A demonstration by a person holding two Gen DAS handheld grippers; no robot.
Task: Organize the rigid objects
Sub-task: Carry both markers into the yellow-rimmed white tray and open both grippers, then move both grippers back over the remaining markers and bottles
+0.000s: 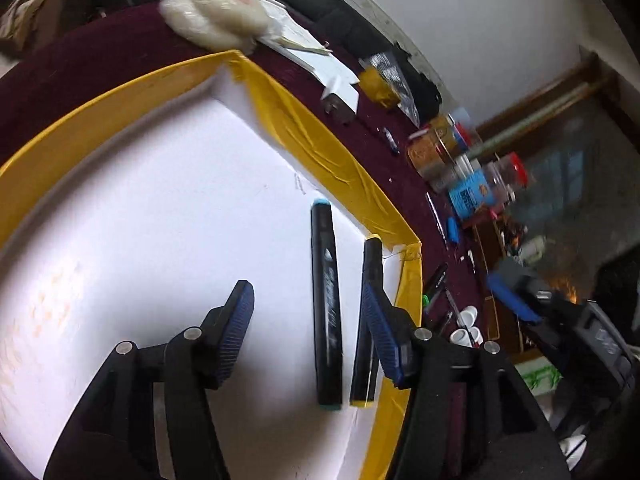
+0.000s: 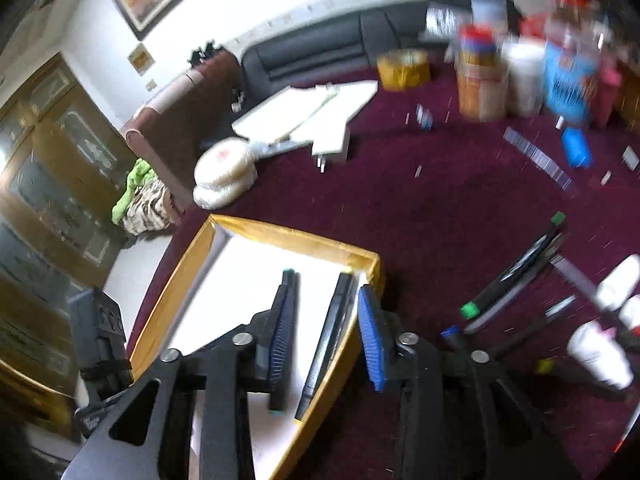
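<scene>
Lived-in room: white wall, dark sofa along it, wooden cabinets, and a table [image 2: 400,200] under maroon cloth strewn with clutter. Near the front, a shallow yellow-taped tray [image 1: 304,132] with a white floor. Inside it, two black markers side by side: teal-capped marker [image 1: 328,304] in the open, yellow-capped marker [image 1: 370,320] tight against the tray's right wall.

Left tongs [image 1: 312,332] open, jaws astride the teal-capped marker without pressing on it; nothing gripped. Right tongs [image 2: 326,336] likewise open and empty, jaws either side of the yellow-capped marker [image 2: 332,332], outer jaw over the tray wall. No earlier view given, so no word on motion.

Handling, as a judgement: light, stiff plastic barrels, smooth and a little slippery, prone to roll on the white floor; not fragile. Best taken mid-barrel, jaws across the width, so neither end tips.

Still loose on the cloth to the right: a green-capped marker [image 2: 516,268] with several pens beside it, blurred. Farther off, jars and a blue box [image 2: 568,76], white card pieces [image 2: 316,116], two pale round packs [image 2: 224,176].

In the way: the tray wall crowds the yellow-capped marker, leaving scant room for a jaw on that side. Other tongs close by, so a risk of a bump.
</scene>
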